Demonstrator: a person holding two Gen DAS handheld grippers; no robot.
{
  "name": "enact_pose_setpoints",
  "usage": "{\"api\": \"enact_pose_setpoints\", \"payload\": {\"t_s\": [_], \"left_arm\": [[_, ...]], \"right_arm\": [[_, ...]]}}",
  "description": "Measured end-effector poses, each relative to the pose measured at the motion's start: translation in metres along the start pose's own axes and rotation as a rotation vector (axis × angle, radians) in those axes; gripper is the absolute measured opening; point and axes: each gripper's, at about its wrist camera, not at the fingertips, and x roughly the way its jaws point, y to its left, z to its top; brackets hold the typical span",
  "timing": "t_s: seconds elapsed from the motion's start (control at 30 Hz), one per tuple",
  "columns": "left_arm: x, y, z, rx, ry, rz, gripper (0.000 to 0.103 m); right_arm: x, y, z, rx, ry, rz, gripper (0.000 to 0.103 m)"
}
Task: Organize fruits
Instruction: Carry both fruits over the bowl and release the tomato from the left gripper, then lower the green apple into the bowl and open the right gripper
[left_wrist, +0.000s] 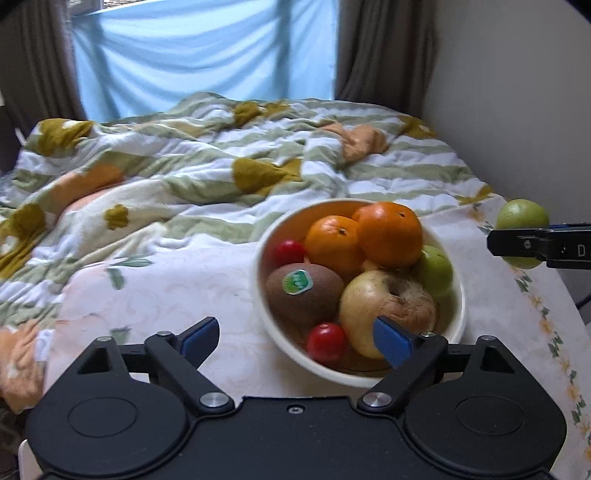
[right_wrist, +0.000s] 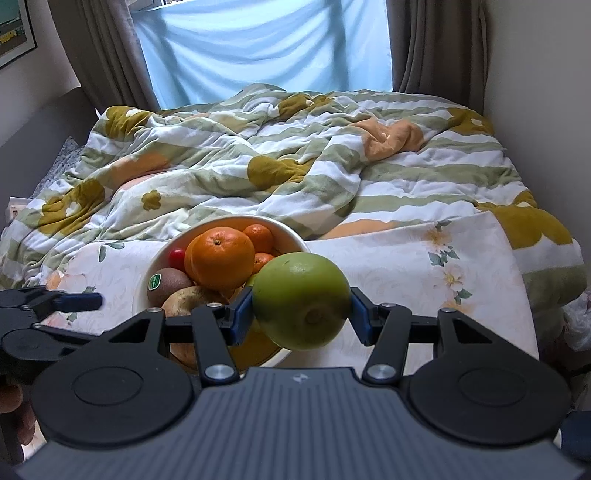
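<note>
A cream bowl (left_wrist: 255, 284) stands on the floral cloth and holds two oranges (left_wrist: 389, 232), a kiwi (left_wrist: 303, 291) with a green sticker, a bruised pale apple (left_wrist: 384, 306), a green fruit (left_wrist: 437, 271) and two small red tomatoes (left_wrist: 327, 341). My left gripper (left_wrist: 295, 336) is open at the bowl's near-left rim, with nothing between its fingers. My right gripper (right_wrist: 301, 314) is shut on a large green apple (right_wrist: 301, 301), held in the air just right of the bowl (right_wrist: 291, 229). The left wrist view shows that apple (left_wrist: 522, 214) at the far right.
The floral tablecloth (left_wrist: 166, 295) has bare room left of the bowl and more (right_wrist: 424, 288) to its right. Behind it lies a bed with a rumpled striped quilt (left_wrist: 221, 166), then a blue curtain (left_wrist: 203, 55). A wall (left_wrist: 517, 92) runs close along the right.
</note>
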Motion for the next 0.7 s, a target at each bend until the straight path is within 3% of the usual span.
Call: {"api": "enact_pose_setpoints", "payload": {"t_s": [0.2, 0.37, 0.7], "left_arm": [[-0.019, 0.005, 0.001, -0.089, -0.032, 0.049, 0.101], [-0.022, 0.000, 0.002, -0.109, -0.039, 0.096, 0.101], [-0.023, -0.005, -0.003, -0.154, -0.060, 0.116, 0.101]], "right_arm": [[0.011, -0.008, 0.014, -0.037, 0.017, 0.054, 0.069], [0.027, -0.013, 0.026, -0.070, 0.023, 0.081, 0.069], [0.072, -0.024, 0.038, -0.083, 0.047, 0.153, 0.069]]}}
